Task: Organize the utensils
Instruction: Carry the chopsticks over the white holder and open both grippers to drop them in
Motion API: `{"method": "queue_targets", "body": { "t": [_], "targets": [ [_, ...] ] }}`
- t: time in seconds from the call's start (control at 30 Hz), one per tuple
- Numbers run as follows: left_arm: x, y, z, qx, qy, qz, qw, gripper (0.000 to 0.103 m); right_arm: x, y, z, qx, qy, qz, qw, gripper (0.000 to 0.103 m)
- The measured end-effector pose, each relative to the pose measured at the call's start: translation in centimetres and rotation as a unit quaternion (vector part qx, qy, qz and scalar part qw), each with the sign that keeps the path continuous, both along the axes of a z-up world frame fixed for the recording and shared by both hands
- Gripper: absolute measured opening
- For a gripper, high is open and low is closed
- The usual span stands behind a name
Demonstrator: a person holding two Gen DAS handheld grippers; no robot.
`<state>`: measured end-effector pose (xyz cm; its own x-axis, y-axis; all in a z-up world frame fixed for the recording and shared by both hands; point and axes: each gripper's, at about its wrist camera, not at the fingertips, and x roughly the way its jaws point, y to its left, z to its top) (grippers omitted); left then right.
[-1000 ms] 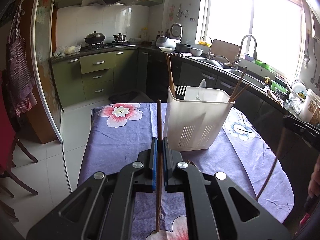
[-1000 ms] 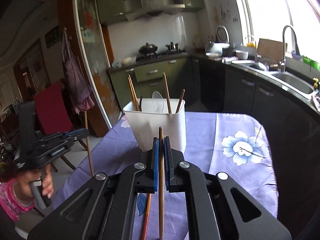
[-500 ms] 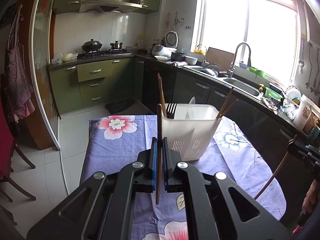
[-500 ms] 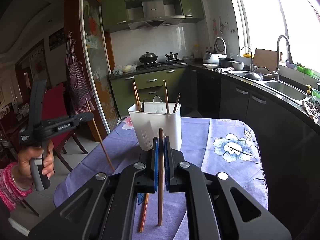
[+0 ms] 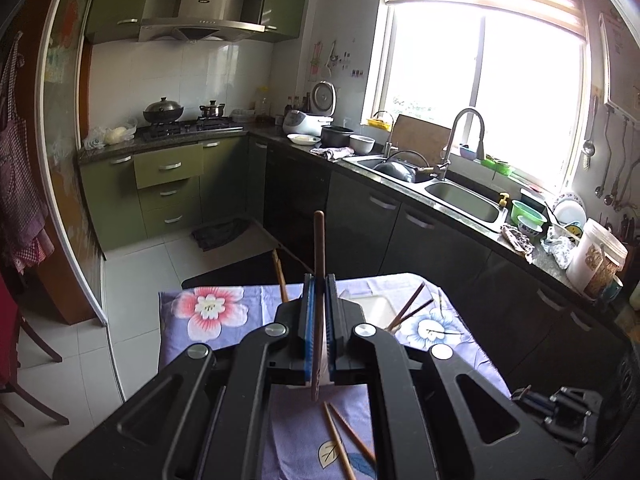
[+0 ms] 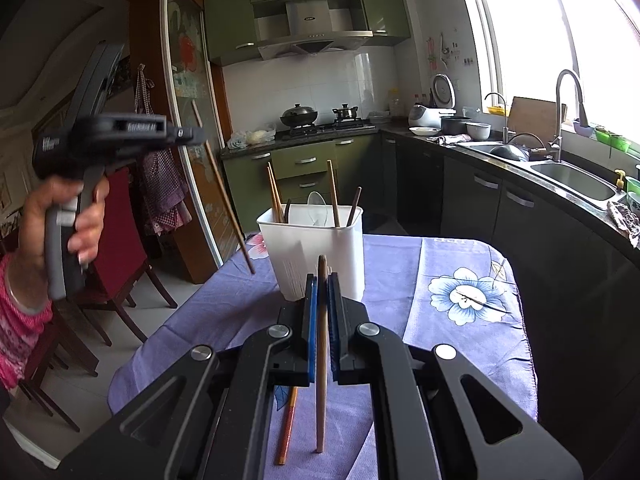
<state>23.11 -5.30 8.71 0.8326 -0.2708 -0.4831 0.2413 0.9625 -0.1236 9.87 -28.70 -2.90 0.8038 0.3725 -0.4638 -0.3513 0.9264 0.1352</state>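
My left gripper (image 5: pixel 319 280) is shut on a dark brown chopstick (image 5: pixel 319 248), held high above the table; it also shows at the left of the right wrist view (image 6: pixel 188 136) with that chopstick (image 6: pixel 224 192) slanting down. The white utensil holder (image 6: pixel 316 252) stands on the purple floral tablecloth (image 6: pixel 400 280) with several chopsticks, a fork and a spoon in it. In the left wrist view only its rim (image 5: pixel 376 306) shows behind the fingers. My right gripper (image 6: pixel 321 280) is shut on a light wooden chopstick (image 6: pixel 321 360), just in front of the holder.
Loose chopsticks lie on the cloth below each gripper (image 5: pixel 340 436) (image 6: pixel 287 424). A red chair (image 6: pixel 120 248) stands left of the table. Kitchen counter with sink (image 5: pixel 464 200) runs along the right, stove (image 5: pixel 180 124) at the back.
My left gripper has risen and moved over the holder with its chopstick, so the holder dropped low in its view. The right gripper stayed near the holder, rising slightly.
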Motion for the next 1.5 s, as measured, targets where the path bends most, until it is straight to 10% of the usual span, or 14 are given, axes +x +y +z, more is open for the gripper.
{"method": "queue_targets", "body": {
  "t": [0.37,0.8,1.5],
  "targets": [
    [3.0,-1.6,4.9,0.002,-0.053,0.020,0.9984,0.005,-0.1,-0.4,-0.1,0.002,0.000,0.001,1.000,0.006],
    [7.5,-2.4,-3.6,0.051,0.031,0.031,0.9977,0.008,0.5,-0.5,0.7,0.009,0.003,0.002,1.000,0.006],
    [0.8,4.1,-4.4,0.027,0.012,0.044,0.9986,0.019,12.2,3.7,13.7,0.079,-0.100,-0.035,0.991,0.006]
  ]
}}
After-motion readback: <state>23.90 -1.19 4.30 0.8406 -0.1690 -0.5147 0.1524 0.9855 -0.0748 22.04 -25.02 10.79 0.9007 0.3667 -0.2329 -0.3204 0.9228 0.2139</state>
